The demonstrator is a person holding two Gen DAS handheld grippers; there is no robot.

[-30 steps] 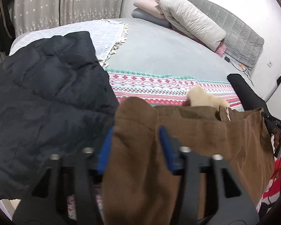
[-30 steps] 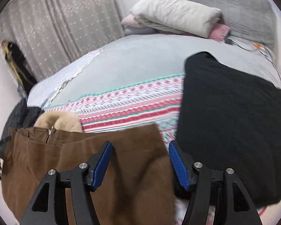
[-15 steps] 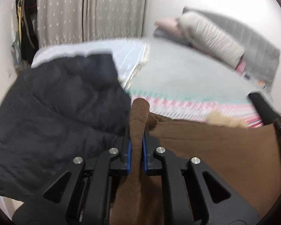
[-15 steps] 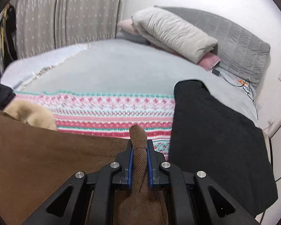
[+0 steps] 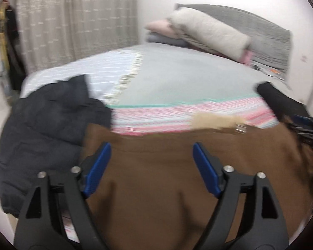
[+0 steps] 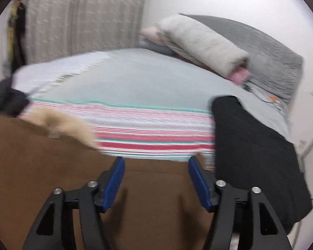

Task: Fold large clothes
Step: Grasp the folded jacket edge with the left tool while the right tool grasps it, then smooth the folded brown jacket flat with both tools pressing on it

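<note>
Both views are motion-blurred. The brown garment (image 5: 177, 177) runs past the lower edge; its beige lining (image 6: 60, 125) smears; blanket pattern (image 6: 152, 133) unreadable.

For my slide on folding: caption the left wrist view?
Left tongs opening above brown trousers on the bed, dark jacket alongside.

Pillows (image 5: 208, 33), curtain (image 5: 73, 20), striped blanket (image 6: 152, 129)

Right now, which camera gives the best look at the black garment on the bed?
The right wrist view: the black garment fills its right side, spread over the bed edge. The left wrist view catches only its far end at the right rim.
</note>
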